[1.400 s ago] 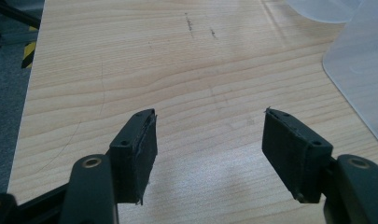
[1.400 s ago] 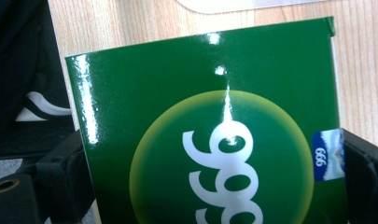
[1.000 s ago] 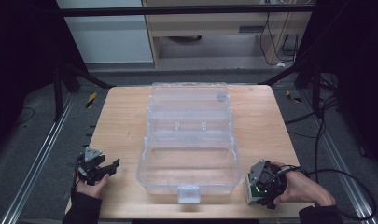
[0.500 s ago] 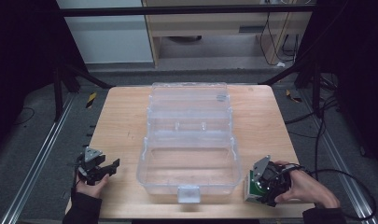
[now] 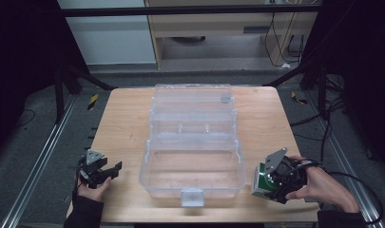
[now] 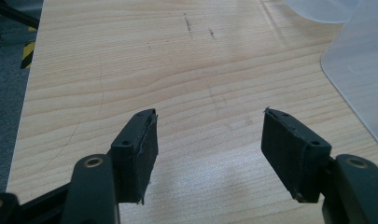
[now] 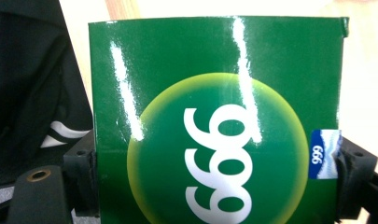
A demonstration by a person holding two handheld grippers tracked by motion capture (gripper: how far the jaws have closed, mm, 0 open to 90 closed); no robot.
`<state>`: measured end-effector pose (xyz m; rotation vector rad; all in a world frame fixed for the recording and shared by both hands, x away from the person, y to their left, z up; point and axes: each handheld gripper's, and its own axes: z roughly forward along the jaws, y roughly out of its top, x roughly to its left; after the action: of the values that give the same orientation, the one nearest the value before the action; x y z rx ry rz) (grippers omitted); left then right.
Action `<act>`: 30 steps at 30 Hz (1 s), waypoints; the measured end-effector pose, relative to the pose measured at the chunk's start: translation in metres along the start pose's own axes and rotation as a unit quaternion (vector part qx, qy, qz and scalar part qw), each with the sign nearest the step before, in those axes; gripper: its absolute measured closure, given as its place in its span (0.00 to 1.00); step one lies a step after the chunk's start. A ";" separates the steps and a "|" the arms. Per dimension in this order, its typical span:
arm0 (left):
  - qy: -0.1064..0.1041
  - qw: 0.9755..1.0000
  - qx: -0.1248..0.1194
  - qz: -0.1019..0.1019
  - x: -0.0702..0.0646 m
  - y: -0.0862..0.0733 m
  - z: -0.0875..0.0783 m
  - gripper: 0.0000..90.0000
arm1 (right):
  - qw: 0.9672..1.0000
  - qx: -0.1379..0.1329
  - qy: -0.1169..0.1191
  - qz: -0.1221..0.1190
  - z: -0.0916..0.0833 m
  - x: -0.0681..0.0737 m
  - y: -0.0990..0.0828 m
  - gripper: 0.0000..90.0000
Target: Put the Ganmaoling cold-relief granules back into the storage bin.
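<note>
- Dark workshop floor and black frame rails ring the scene, and in the middle sits the pale wooden desk (image 5: 123, 123), grain running side to side, a few faint scuffs on it in the left gripper view.
- Centre of the desk: a big clear plastic case (image 5: 192, 137), lid thrown open and lying flat on the far side, the near tray bare, a small latch tab at its near edge.
- Left of the case, near the desk's front edge, the left tongs (image 5: 104, 171) sit in the person's left hand (image 5: 91, 190), grey three-cornered plate on top, pointing toward the case.
- From the left gripper view those tongs (image 6: 210, 140) stand wide apart with bare wood between the pads, and the case's cloudy wall (image 6: 359, 74) curves in at the right.
- Right of the case, just off its near corner, the right tongs (image 5: 268, 183) are in the person's right hand (image 5: 323, 187), cable trailing behind.
- They are clamped on a green carton (image 5: 260, 181); the right gripper view has that carton (image 7: 214, 121) pinched at both sides, glossy, with a yellow-green disc and white "999" on it, and a small blue label on its edge.
</note>
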<state>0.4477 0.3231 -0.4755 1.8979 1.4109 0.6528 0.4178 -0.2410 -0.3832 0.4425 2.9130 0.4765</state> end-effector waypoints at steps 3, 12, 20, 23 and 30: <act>0.000 1.000 0.000 0.000 0.000 0.000 0.000 0.39 | 1.000 -0.006 -0.004 0.004 -0.008 -0.001 0.002 0.18; 0.000 1.000 0.000 0.000 0.000 0.000 0.000 0.39 | 0.999 -0.022 -0.023 0.004 -0.033 -0.005 0.015 0.18; 0.000 1.000 0.000 0.000 0.000 0.000 0.000 0.40 | 0.998 -0.035 -0.040 -0.015 -0.053 -0.007 0.036 0.18; 0.000 1.000 -0.001 -0.001 0.000 0.000 0.000 0.40 | 0.998 -0.040 -0.042 -0.021 -0.058 -0.008 0.047 0.18; -0.001 1.000 -0.001 -0.001 0.000 0.000 0.000 0.40 | 0.997 -0.050 -0.041 -0.042 -0.061 -0.007 0.072 0.18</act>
<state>0.4481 0.3230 -0.4754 1.8962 1.4104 0.6513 0.4314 -0.1958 -0.3013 0.3156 2.8014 0.5756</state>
